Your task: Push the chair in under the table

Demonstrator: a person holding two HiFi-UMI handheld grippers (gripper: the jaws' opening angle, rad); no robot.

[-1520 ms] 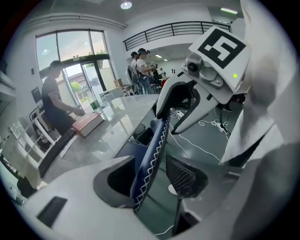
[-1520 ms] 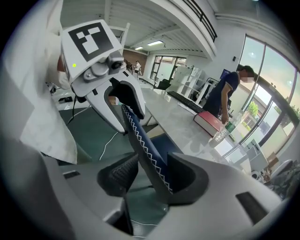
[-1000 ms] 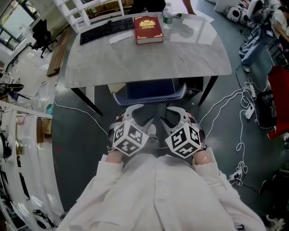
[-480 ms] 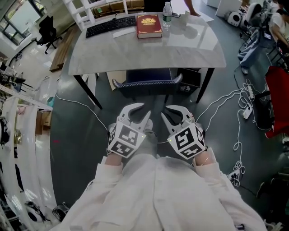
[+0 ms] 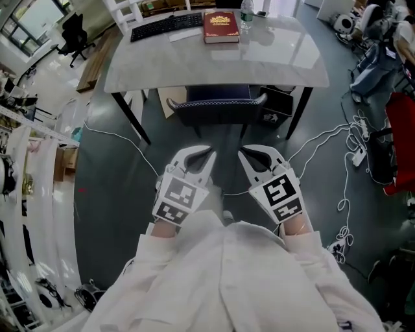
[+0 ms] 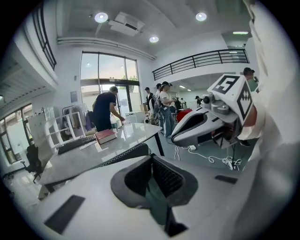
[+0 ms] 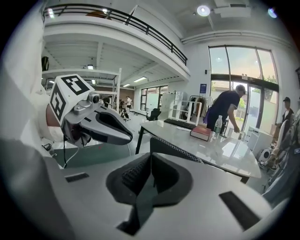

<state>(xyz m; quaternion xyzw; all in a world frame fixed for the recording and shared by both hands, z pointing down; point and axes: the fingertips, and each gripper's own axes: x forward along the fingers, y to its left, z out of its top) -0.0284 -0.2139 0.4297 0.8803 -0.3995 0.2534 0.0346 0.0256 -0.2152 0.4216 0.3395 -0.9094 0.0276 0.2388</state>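
The dark chair stands tucked under the grey marble table, only its backrest showing at the table's near edge. Both grippers hang in front of my body, a little short of the chair and touching nothing. My left gripper and right gripper have just been closing and are now shut, with nothing between the jaws. In the left gripper view the pads meet, with the chair back beyond. The right gripper view shows the same shut pads and the chair back.
On the table lie a red book, a black keyboard and a water bottle. A person stands at its far side. A black box sits under the table; white cables trail over the floor at right.
Both grippers have drawn back from the chair's backrest, and their jaws have gone from wide open to shut. The chair now sits farther off, under the table edge.
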